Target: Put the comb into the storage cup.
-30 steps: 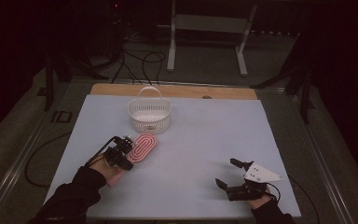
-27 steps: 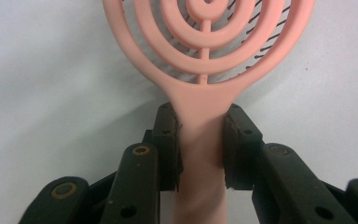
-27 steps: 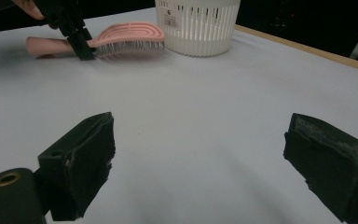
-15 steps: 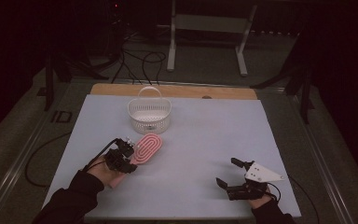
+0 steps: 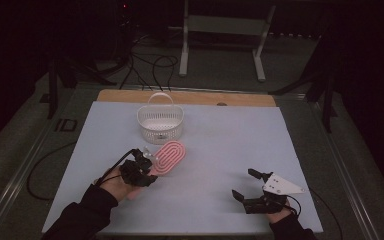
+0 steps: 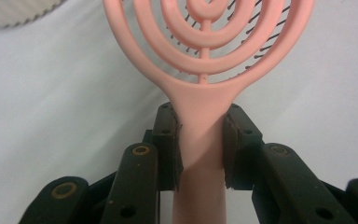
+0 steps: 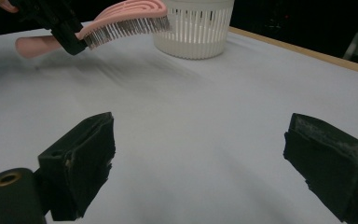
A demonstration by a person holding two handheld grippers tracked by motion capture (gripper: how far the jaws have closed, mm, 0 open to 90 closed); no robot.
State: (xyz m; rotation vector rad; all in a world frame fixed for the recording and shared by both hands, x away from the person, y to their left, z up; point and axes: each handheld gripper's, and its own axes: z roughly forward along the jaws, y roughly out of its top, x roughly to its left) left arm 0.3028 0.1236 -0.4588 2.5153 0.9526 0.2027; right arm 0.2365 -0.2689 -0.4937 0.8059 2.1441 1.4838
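just in front of the white basket point(image 5: 160, 123), toward the person's side of the worktop point(image 5: 220, 150), the left tongs point(image 5: 141, 167) hold a pink hairbrush point(image 5: 167, 157) clear of the surface. in the left gripper view the two black jaws press flat on either side of the brush's neck, right where the handle widens into the head, so the left tongs are pinching the hairbrush. the side-on right gripper view shows the bristles facing down and air beneath them.

the step in hand looks like carrying the lifted brush to the basket. the head is near the basket's front wall but not over the rim, so the drop is not yet done.

the brush's long axis runs from the handle, on the side away from the basket in the person's left hand, up to the rounded head, which points at the basket and a little to its right side. it lies close to level, head slightly raised.

the next move, as i judge it, calls for raising the head above the rim, bringing it over the opening while avoiding the upright hoop handle, and tipping it in before letting go. the brush looks longer than the basket is wide, so it may rest slanted.

well to the right of the basket and nearer the person, the right tongs point(image 5: 244, 185) rest low with jaws spread wide, holding nothing.
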